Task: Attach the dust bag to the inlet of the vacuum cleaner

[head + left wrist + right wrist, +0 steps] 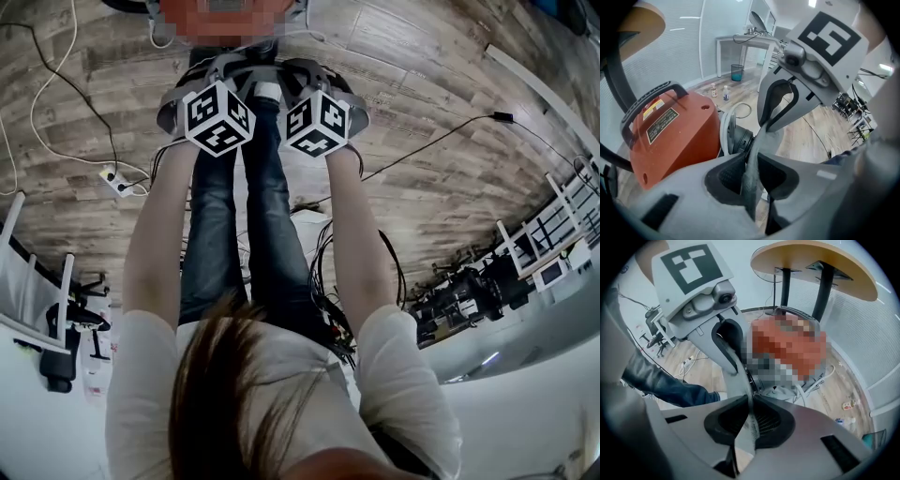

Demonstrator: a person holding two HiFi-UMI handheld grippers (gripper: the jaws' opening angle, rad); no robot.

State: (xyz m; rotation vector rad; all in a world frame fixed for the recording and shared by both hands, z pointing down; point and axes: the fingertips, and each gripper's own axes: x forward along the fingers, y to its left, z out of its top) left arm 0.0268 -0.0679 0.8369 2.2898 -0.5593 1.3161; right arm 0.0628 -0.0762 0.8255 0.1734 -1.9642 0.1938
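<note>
Head view: both pairs of jaws and their load hidden under marker cubes point(218, 117); red vacuum cleaner point(675, 136) hard to make out there. Left gripper point(751, 165) clamped on grey dust bag point(769, 139). Right gripper point(750, 414) pinches same bag (fabric stretches between both). Bag just beside black inlet point(741, 138), right of vacuum body; whether it touches, cannot tell.

Bright, even indoor light; strong fisheye warp, dark corners.
</note>
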